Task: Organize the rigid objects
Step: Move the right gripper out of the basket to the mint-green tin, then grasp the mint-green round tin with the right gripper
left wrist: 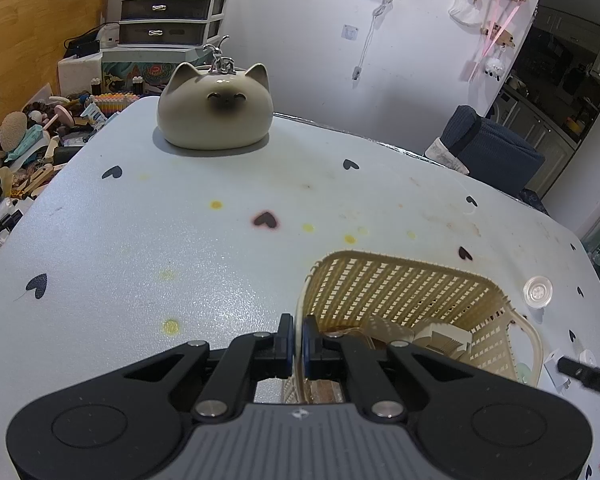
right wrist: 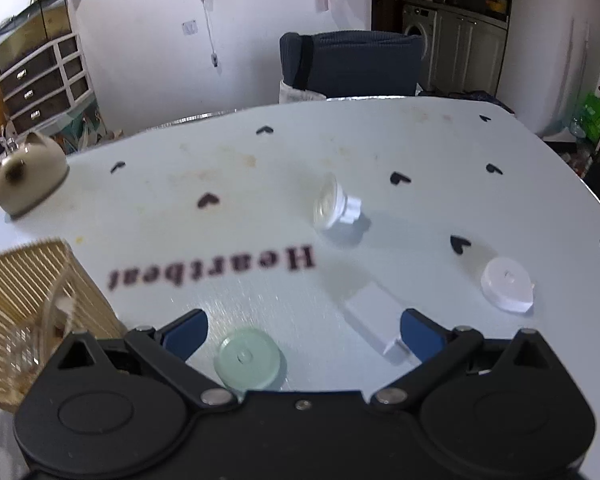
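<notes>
Gaping as wide as it goes, the right claw (right wrist: 302, 330) hangs low over the counter (right wrist: 228, 308) with nothing between its blue pads. Just ahead lie two candidates: a pale green disc (right wrist: 248, 359) near the left pad and a white block (right wrist: 376, 320) just beside the right pad. Further out sit a clear bulb-like piece (right wrist: 336, 204) on its side and a white puck (right wrist: 507, 285), well apart. Over on the other side, the left claw (left wrist: 298, 342) is pinched shut on the rim of the woven basket (left wrist: 404, 280), steadying it; a few pieces already lie inside.

My read: these bits are light, stiff plastic or glass, smooth and apt to skid. The disc lies flat, so it needs pinching across its edges; the block offers flat sides, the safer grip.

Motion blur smears the right view, so materials stay uncertain. The basket's contents are half hidden behind the left claw, and a dark object at that view's right edge is cut off.
</notes>
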Demonstrator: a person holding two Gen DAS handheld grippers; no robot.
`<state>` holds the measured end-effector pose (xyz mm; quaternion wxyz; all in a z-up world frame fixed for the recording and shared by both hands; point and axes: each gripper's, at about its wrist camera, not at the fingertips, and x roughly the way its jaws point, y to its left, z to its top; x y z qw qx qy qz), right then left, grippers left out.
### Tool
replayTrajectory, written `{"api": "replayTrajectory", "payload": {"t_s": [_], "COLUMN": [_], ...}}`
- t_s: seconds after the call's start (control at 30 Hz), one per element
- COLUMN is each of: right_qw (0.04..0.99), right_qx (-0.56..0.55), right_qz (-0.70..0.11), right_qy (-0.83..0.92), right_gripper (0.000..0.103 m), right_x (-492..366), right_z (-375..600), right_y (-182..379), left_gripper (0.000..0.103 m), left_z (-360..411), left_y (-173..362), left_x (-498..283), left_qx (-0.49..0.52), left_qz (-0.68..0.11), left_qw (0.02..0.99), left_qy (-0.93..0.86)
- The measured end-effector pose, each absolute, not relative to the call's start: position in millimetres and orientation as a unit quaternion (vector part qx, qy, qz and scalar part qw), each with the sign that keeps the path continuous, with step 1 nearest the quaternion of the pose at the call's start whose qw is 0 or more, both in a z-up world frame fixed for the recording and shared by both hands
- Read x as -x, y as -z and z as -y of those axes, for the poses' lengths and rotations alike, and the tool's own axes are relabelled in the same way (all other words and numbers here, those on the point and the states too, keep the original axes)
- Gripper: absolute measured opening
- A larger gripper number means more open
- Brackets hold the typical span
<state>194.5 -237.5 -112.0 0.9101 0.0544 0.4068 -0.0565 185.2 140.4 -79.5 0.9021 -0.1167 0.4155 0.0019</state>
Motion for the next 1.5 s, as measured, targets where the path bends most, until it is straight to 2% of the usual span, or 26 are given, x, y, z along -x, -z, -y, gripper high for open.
{"api": "replayTrajectory", "payload": {"t_s": [0.53, 0.67, 0.77, 0.87, 1.03, 1.5], "right_qw": [0.907, 0.903, 0.898, 0.897, 0.898, 0.898], "right_qx": [-0.009, -0.013, -0.019, -0.022, -0.02, -0.029], "right_qz": [-0.421, -0.427, -0.438, -0.442, -0.44, -0.438], "right_qy": [-0.025, -0.03, -0.026, -0.021, -0.018, -0.021], "right_gripper": [0.102, 0.076, 0.062, 0.055, 0.051, 0.05], "right_x": [-200, -202, -205, -207, -208, -206], "right_z": [205, 203, 205, 206, 205, 211], "right_y": [149, 152, 157, 159, 160, 151], "left_gripper": [0.004, 0.004, 0.004, 0.004, 0.004, 0.004], "left_z": [-140, -140, -140, -140, -140, -139], "left_y": [80, 80, 80, 80, 80, 80], "left_x": [-185, -185, -185, -185, -185, -185], "left_qx": [0.116, 0.116, 0.116, 0.116, 0.116, 0.116], "left_qz": [-0.416, -0.416, -0.417, -0.416, -0.417, -0.417], "left_qw": [0.902, 0.902, 0.902, 0.902, 0.902, 0.902], "left_qy": [-0.002, -0.002, -0.002, -0.002, -0.002, -0.002]}}
